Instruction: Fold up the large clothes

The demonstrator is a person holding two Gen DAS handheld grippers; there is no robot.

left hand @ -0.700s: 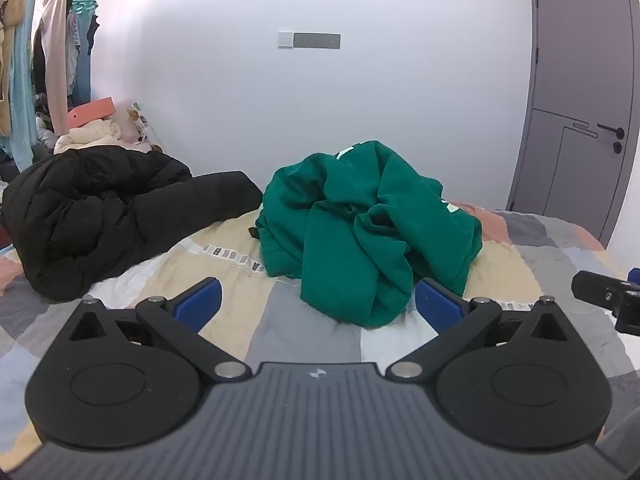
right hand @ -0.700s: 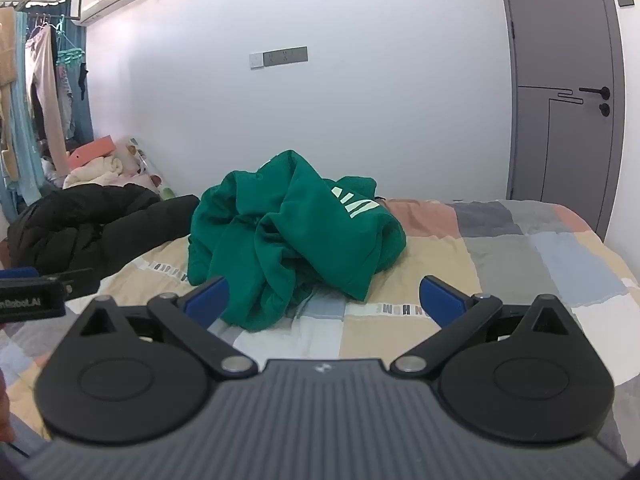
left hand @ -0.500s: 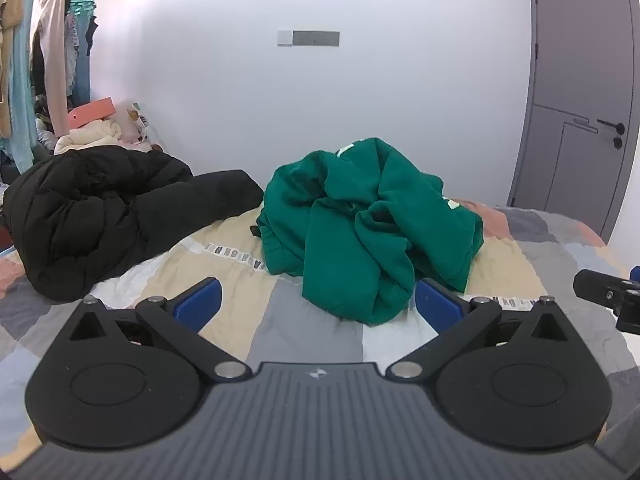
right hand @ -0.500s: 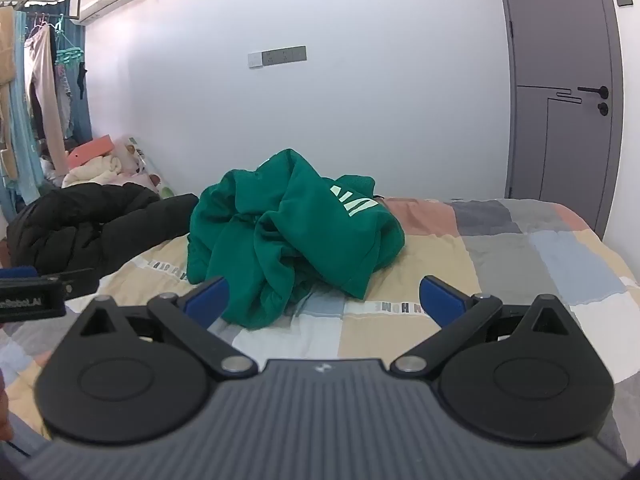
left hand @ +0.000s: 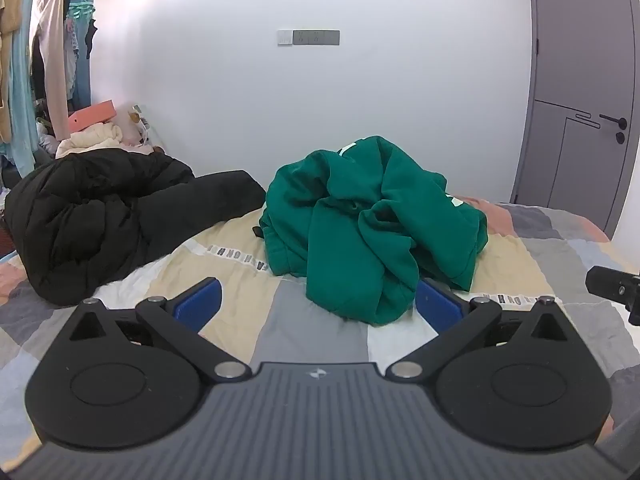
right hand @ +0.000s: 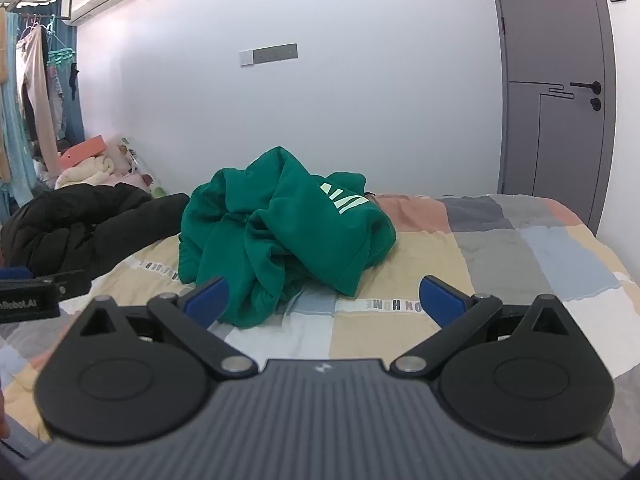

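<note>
The green sweatshirt (left hand: 372, 228) lies in a crumpled heap near the middle of the bed (right hand: 500, 248), on the patchwork cover, with a black padded jacket (left hand: 104, 216) bunched up just beside it toward the hanging clothes. Both grippers hover short of the heap. The left gripper (left hand: 318, 300) has its blue fingers (left hand: 198, 300) spread wide with nothing between them, and the right gripper (right hand: 326, 300) is the same, wide apart and empty.

The main risk, as I judge it, is a blind grab. No hem, cuff or collar shows clearly in the heap, so closing on the nearest lobe would likely catch several layers at once, and lifting would then raise a tangled lump rather than open the garment out. A sleeve buried inside could twist further. The fingers might also pinch the bed cover beneath the low front fold and drag it along. The jacket lies close enough that spreading the sweatshirt toward that side could leave it draped over it, giving an uneven surface for folding.

Against the earlier frames little differs: the heap looks marginally nearer in both wrist views, which suggests a slow approach. The fingers are as wide as before, and the clothes have not shifted.
</note>
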